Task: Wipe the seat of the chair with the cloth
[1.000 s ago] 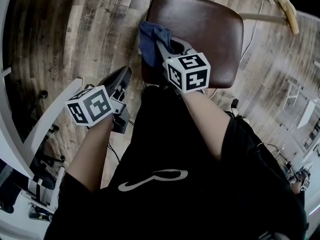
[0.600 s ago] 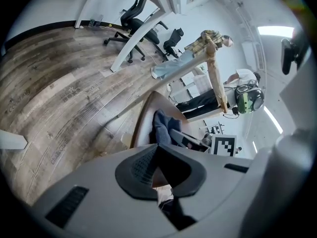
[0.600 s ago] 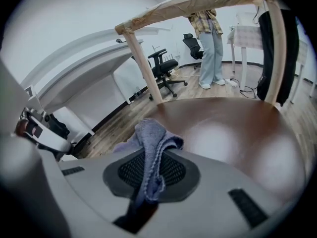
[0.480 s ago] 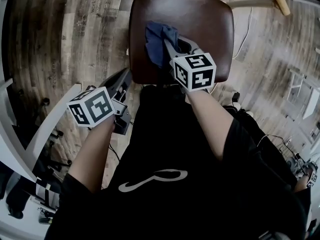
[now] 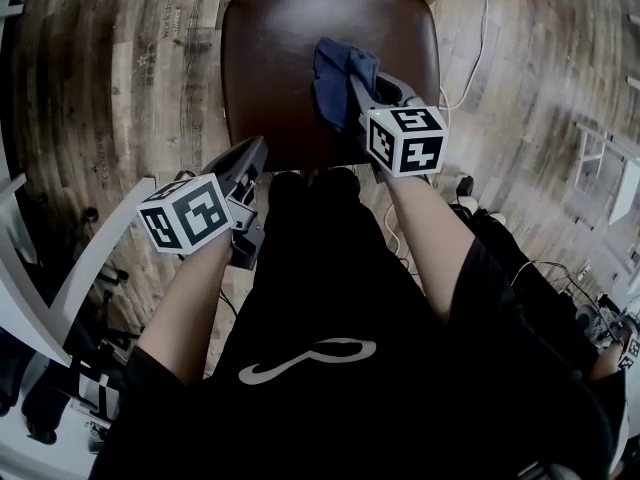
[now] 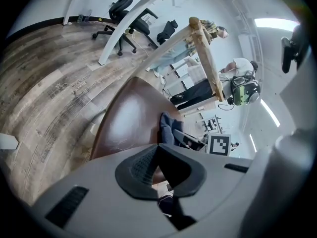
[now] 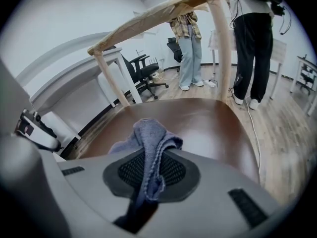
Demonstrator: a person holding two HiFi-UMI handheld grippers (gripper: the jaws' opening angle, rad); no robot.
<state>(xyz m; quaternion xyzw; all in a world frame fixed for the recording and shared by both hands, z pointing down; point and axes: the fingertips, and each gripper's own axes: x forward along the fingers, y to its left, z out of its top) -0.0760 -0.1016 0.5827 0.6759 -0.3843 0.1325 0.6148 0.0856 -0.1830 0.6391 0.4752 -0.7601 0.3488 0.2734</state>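
Note:
A brown leather chair seat (image 5: 290,58) lies at the top middle of the head view. My right gripper (image 5: 352,93) is shut on a blue cloth (image 5: 338,80), which rests bunched on the seat's right half. In the right gripper view the cloth (image 7: 148,148) hangs pinched between the jaws over the seat (image 7: 208,123). My left gripper (image 5: 250,163) hovers at the seat's near left edge, shut with nothing in it. In the left gripper view the seat (image 6: 129,123) and cloth (image 6: 168,128) lie ahead.
Wooden chair legs or a pale wood frame (image 7: 218,43) stand behind the seat. Two people (image 7: 252,38) stand beyond it. Office chairs (image 7: 148,71) and a white table leg (image 5: 90,258) are around; a cable (image 5: 470,58) runs on the plank floor.
My right gripper has slid the cloth from the seat's left near edge toward its middle right. The view has shifted so the seat sits more centred. The left gripper has stayed put.

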